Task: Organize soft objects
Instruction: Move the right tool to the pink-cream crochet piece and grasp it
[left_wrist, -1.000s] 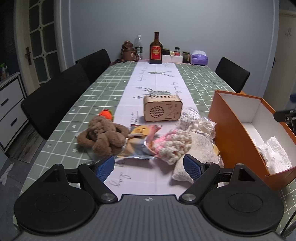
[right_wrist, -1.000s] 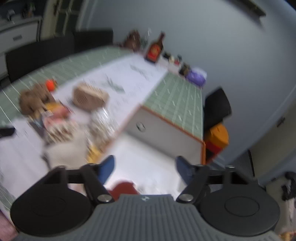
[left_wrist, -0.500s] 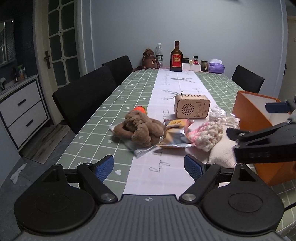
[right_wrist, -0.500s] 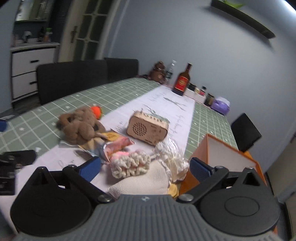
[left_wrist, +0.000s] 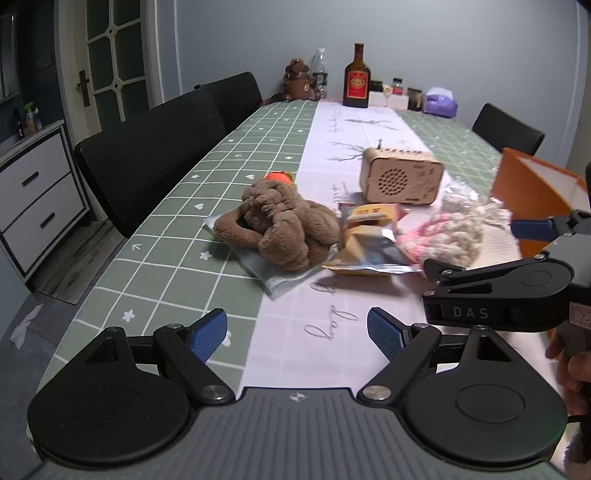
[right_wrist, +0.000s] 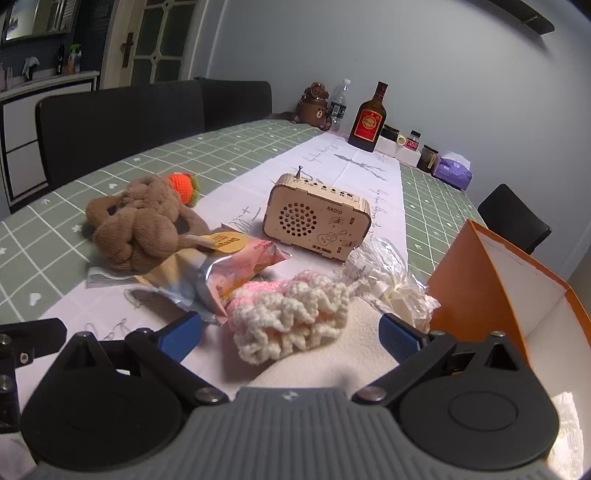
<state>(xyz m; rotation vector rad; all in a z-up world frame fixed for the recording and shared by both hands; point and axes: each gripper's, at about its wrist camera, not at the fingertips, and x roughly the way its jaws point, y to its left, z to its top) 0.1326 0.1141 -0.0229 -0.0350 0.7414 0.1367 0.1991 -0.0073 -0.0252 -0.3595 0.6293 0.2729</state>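
Worktop cloth: sage green, white grid with small white hearts and flowers.
Runner: pale, dark script and sprig prints.
Plush toy: brown.
Crochet ball: orange, green edge.
Knit piece: pink and cream.
Radio: light wood, dark engraved guitar.
Box: orange outside, white inside.
Bottle: dark amber, red label.
Tool pads: blue, on black arms.
Chairs: black.

A wooden radio sits on the white runner down the middle of the table, speaker grille facing the near end. Just in front of it lies a crumpled snack packet. At the far edge stand a dark liquor bottle, a water bottle and a purple tissue pack. Black chairs line the left edge.
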